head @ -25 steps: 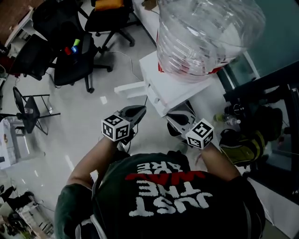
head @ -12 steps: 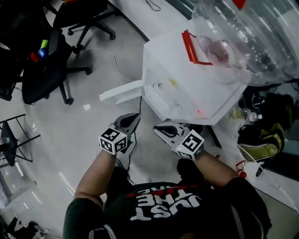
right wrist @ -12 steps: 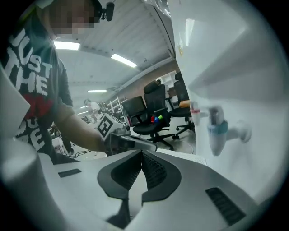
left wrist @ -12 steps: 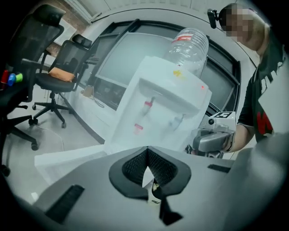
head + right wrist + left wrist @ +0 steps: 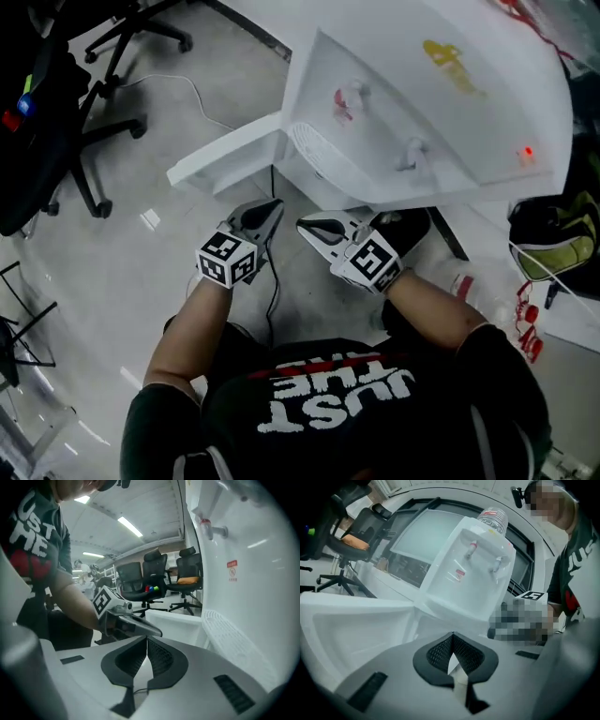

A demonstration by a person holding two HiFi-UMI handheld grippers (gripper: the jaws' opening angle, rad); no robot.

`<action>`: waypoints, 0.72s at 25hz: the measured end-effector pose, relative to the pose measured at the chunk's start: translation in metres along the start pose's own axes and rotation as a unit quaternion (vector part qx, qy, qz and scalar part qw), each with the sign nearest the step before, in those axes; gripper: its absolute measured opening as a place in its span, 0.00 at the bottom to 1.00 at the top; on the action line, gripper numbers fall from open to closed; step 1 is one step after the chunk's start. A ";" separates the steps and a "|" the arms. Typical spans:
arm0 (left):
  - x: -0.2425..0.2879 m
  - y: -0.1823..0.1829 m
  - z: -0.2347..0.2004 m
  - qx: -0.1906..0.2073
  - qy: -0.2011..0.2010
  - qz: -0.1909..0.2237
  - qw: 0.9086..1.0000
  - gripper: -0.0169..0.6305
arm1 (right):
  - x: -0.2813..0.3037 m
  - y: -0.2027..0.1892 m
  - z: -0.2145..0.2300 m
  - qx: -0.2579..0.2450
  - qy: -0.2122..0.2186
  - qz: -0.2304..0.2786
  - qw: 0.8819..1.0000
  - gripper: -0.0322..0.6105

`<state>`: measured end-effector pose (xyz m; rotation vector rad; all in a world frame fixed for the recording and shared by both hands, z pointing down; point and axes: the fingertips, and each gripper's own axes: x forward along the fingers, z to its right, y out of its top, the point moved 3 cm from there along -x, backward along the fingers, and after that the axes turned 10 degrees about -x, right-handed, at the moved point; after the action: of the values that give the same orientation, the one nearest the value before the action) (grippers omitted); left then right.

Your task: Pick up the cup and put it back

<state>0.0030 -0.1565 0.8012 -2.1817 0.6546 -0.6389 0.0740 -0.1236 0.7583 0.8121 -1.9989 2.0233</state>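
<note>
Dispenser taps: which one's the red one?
The red tap is the left one in the left gripper view; the other tap, to its right, shows no red.

The cup is not showing in any of my views, so I cannot tell where it is lying. I am looking down at the white water machine (image 5: 422, 122), which is standing on the gray floor (image 5: 141, 272). Its two taps (image 5: 349, 94) are sticking out above the ribbed drip tray (image 5: 314, 150). Its white door (image 5: 225, 159) is hanging open to the left.
</note>
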 end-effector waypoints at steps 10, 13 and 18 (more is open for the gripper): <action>-0.041 -0.076 -0.061 0.015 -0.019 -0.029 0.999 0.04 | 0.070 -0.131 0.036 -0.031 -0.161 -0.170 0.972 0.11; -0.063 -0.086 -0.069 0.009 -0.024 -0.036 0.999 0.04 | 0.083 -0.168 0.057 -0.003 -0.197 -0.227 0.954 0.12; -0.090 -0.090 -0.089 -0.034 -0.006 -0.020 0.999 0.04 | 0.093 -0.211 0.100 -0.028 -0.230 -0.314 0.921 0.27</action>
<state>-0.0969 -0.0936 0.9021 -2.2648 0.6369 -0.6332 0.1257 -0.2268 0.9816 1.7715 -1.6471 1.4827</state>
